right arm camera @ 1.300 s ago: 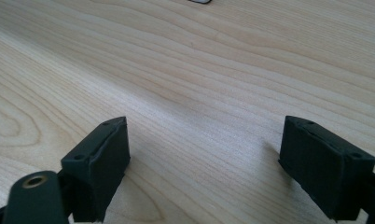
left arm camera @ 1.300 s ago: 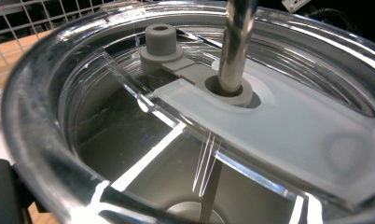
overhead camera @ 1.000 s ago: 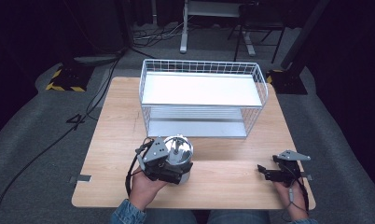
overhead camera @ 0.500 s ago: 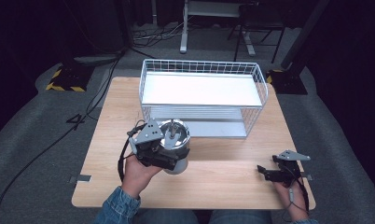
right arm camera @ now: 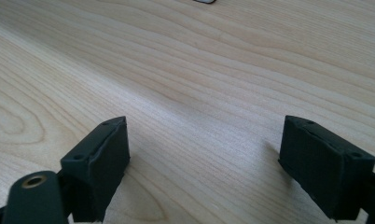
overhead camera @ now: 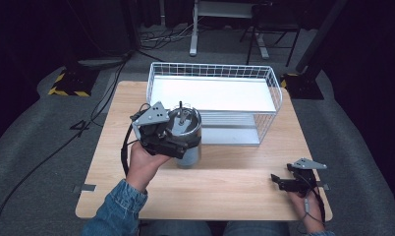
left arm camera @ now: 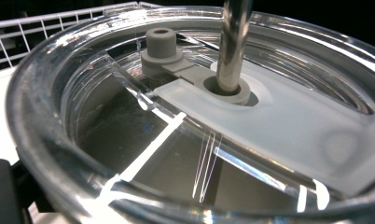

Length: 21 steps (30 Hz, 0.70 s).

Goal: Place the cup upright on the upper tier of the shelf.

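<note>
A steel tumbler (overhead camera: pixel 191 151) with a clear lid (left arm camera: pixel 269 116) and a metal straw (left arm camera: pixel 234 42) is held upright just in front of the wire basket (overhead camera: pixel 212 73). My left gripper (overhead camera: pixel 176 145) is shut on its side, with a hand behind it. In the left gripper view the lid sits very close, with its grey straw plug beside the straw. My right gripper (overhead camera: pixel 280 183) lies low at the table's front right. Its jaws stand open over bare wood (right arm camera: pixel 204 158) with nothing between them.
The white wire basket has a white floor and stands at the back middle of the wooden table (overhead camera: pixel 225 191). Its wire rim (left arm camera: pixel 36 28) shows behind the tumbler. Beyond the table lie grey floor, cables and stand legs.
My left gripper has carried the tumbler up and away from the front edge, toward the basket. The right gripper has stayed where it was.
</note>
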Motion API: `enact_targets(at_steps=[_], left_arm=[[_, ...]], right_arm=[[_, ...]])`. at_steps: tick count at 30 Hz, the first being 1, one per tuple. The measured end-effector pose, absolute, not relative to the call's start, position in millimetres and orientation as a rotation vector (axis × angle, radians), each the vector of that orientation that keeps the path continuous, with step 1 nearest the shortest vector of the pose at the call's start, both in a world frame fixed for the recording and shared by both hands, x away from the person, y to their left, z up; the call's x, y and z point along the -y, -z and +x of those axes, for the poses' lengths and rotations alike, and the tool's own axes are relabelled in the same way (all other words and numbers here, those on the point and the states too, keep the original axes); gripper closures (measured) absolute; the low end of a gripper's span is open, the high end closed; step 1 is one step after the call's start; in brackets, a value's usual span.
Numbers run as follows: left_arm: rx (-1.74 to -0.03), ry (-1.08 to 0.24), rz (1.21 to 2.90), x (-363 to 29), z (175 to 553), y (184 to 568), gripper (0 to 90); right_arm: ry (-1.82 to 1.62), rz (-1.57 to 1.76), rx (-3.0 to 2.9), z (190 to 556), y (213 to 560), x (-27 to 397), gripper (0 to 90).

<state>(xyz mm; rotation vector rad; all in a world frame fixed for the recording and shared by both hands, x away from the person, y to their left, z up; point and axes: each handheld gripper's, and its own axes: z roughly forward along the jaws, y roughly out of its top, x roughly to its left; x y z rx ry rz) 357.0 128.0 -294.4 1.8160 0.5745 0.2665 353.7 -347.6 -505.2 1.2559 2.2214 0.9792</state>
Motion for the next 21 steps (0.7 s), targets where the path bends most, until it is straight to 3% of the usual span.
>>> enact_targets(at_steps=[21], left_arm=[[-0.633,-0.313,1.727,-119.1,398.3,242.5,3.3]], right_arm=[[-0.983,1.254,-2.220,353.7,505.1,348.2,17.8]])
